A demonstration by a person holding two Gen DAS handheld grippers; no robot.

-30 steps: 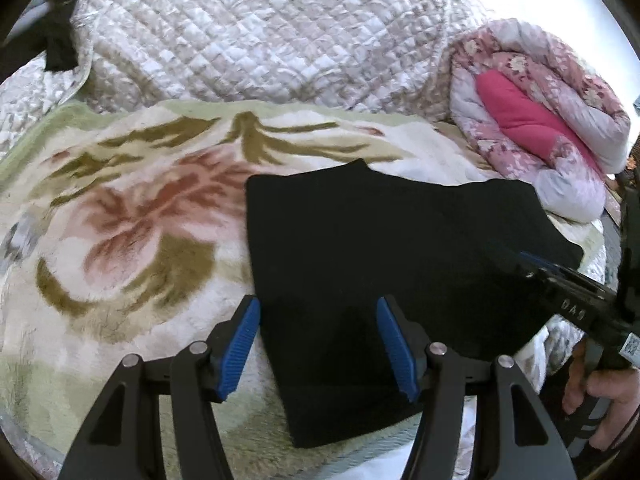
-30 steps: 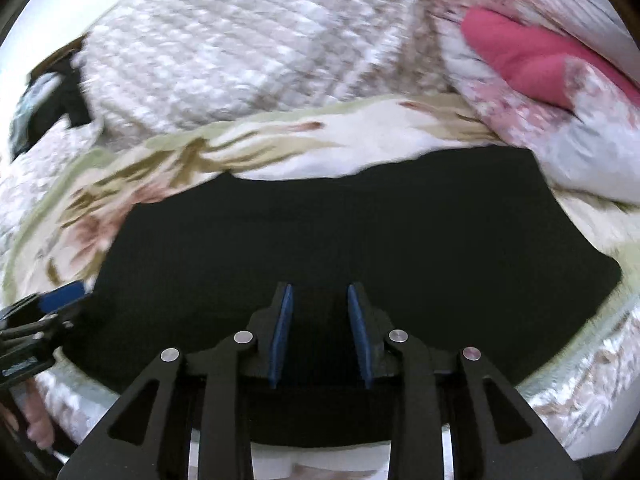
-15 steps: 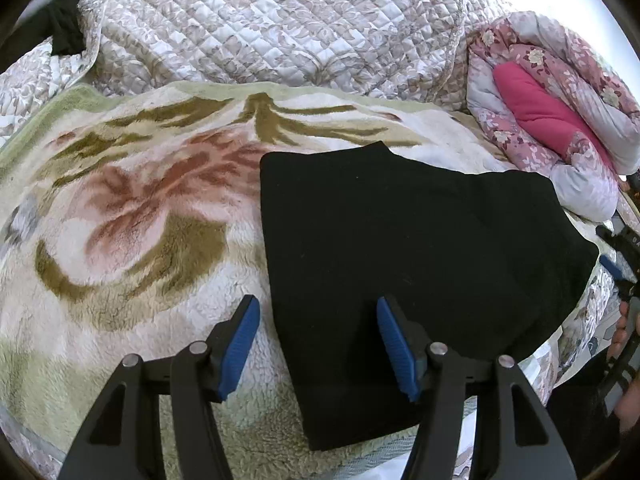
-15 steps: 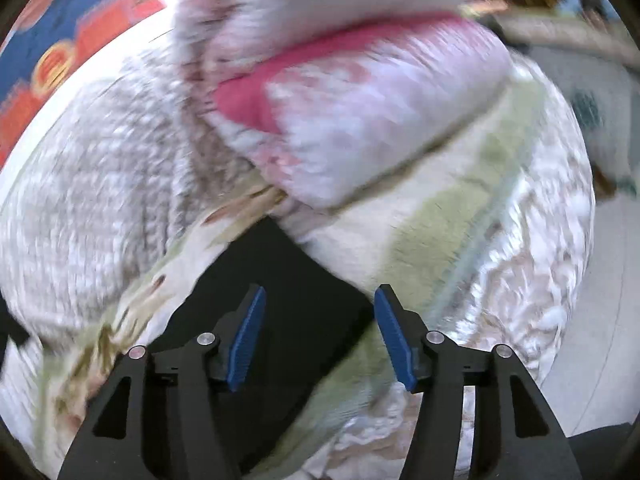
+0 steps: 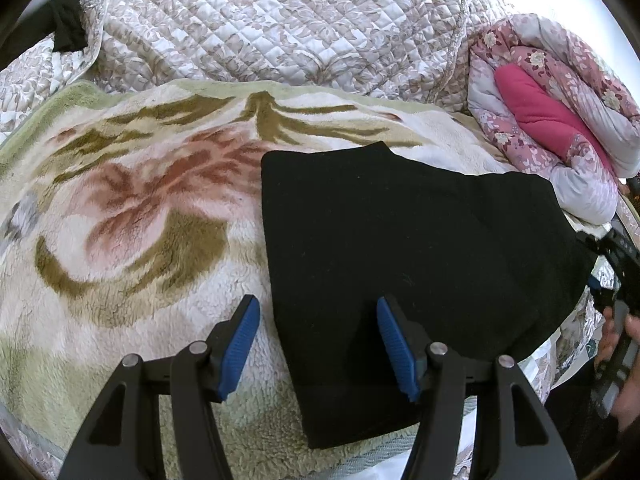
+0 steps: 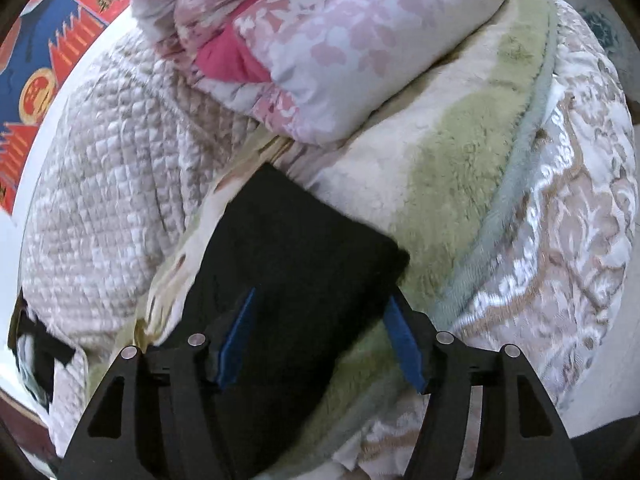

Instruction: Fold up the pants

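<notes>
The black pants (image 5: 404, 240) were seen folded flat on the floral fleece blanket (image 5: 132, 216), right of centre in the left wrist view. Fabric detail was lost: no seams, waistband or leg ends could be made out in the black. The long axis ran from 7 o'clock to 2 o'clock, with the narrow near end at 6 o'clock partly hidden behind the left gripper's right finger. The far right edge was cut by the right gripper (image 5: 618, 280), seen only in part at 3 o'clock, with the right hand (image 5: 624, 360) cropped at the rim.

The left gripper (image 5: 318, 340) was held wide apart, empty, straddling the near left edge of the pants; contact could not be judged.

In the right wrist view, blurred by motion, the right gripper (image 6: 320, 340) was also spread apart and empty over the pants (image 6: 296, 264), which ran from 7 to 12 o'clock there. A red-and-blue poster (image 6: 44, 76) at 10 o'clock carried characters, unreadable. A pink floral quilt (image 6: 340, 48) was rolled at 12 o'clock, a quilted beige coverlet (image 6: 108, 184) at 9 o'clock.
</notes>
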